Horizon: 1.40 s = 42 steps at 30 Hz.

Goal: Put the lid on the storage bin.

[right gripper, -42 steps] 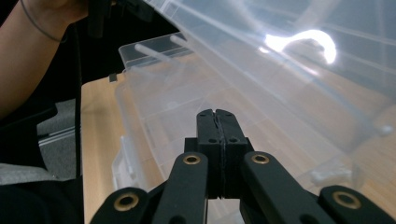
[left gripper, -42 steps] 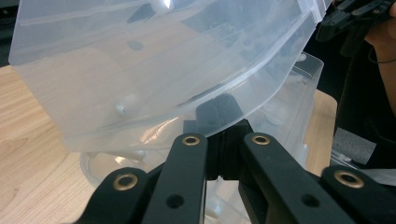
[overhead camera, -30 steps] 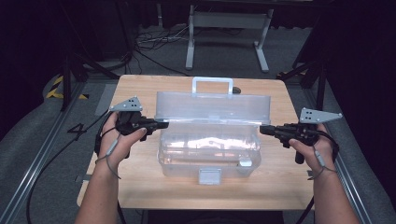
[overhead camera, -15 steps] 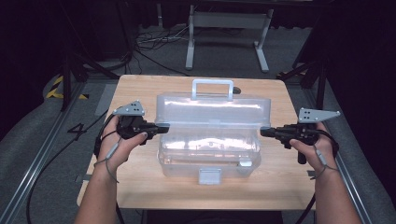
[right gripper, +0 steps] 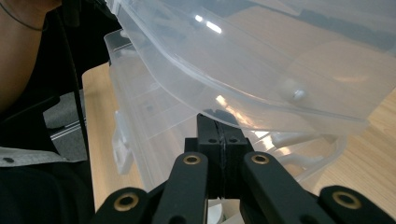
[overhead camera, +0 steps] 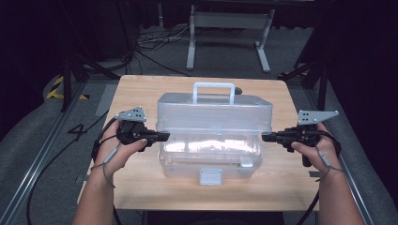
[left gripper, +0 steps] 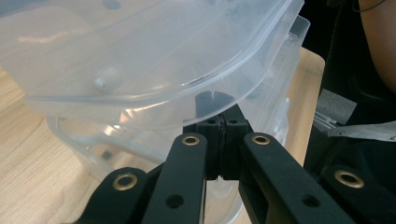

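You have a clear plastic storage box [overhead camera: 210, 150] sitting in the middle of the light wooden table [overhead camera: 136, 91], its lid [overhead camera: 213, 112] tipped up and back so the white carry handle [overhead camera: 213, 91] stands at the far side and the front latch [overhead camera: 210, 176] hangs at the near edge. Your left gripper [overhead camera: 162, 136] comes in level from the left, its tips touching the box's left end just under the lid's rim; your right gripper [overhead camera: 265, 137] mirrors it at the right end. In the left gripper view your gripper [left gripper: 219, 122] has its jaws pressed together with nothing between them, the tips tucked under the rounded lip of the lid [left gripper: 140, 60]; in the right gripper view your other gripper [right gripper: 219, 135] is likewise pressed together and empty, under the lid's curved edge [right gripper: 261, 65]. There is bare tabletop to the left and right of the box, a narrower strip between the latch and the near edge, and a band of wood beyond the handle. The box is smooth, glossy and translucent, with rounded corners and a bright glare on its front wall; the table is matt wood grain with rounded corners. The grippers are matt black with brass rivets, each topped by a grey three-cornered plate [overhead camera: 131, 114].
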Tool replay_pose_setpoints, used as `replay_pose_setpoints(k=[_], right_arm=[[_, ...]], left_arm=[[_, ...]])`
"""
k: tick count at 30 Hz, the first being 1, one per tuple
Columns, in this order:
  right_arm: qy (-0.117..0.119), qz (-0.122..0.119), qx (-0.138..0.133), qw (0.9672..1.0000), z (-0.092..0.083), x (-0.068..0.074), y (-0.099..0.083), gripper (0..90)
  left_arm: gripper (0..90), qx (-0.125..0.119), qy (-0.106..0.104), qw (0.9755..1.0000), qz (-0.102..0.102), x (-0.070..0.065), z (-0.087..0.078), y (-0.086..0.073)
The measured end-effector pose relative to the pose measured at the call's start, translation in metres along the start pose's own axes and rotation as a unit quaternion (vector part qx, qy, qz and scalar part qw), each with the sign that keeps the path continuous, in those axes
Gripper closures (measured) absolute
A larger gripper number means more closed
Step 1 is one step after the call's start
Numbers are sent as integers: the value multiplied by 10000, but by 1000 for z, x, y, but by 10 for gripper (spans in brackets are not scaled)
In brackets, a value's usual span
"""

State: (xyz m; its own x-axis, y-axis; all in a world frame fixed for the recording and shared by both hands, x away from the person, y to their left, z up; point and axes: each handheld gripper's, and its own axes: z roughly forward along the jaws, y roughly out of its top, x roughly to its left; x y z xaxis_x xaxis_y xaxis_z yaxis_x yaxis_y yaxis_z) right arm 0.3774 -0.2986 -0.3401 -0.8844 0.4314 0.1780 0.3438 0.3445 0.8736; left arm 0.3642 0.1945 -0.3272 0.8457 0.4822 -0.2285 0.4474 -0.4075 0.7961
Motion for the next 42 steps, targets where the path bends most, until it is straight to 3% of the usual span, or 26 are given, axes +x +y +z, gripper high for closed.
replay_pose_setpoints(k=[7, 19, 42], right_arm=[[36, -57, 274, 9996, 1, 1, -1, 900], [99, -141, 732, 9972, 4, 3, -3, 900], [118, -253, 1261, 9916, 7, 4, -6, 900]], left_arm=[[897, 139, -38, 9999, -3, -1, -7, -5], [897, 568, -143, 9982, 94, -2, -3, -8], [892, 1092, -298, 9935, 119, -4, 4, -12]])
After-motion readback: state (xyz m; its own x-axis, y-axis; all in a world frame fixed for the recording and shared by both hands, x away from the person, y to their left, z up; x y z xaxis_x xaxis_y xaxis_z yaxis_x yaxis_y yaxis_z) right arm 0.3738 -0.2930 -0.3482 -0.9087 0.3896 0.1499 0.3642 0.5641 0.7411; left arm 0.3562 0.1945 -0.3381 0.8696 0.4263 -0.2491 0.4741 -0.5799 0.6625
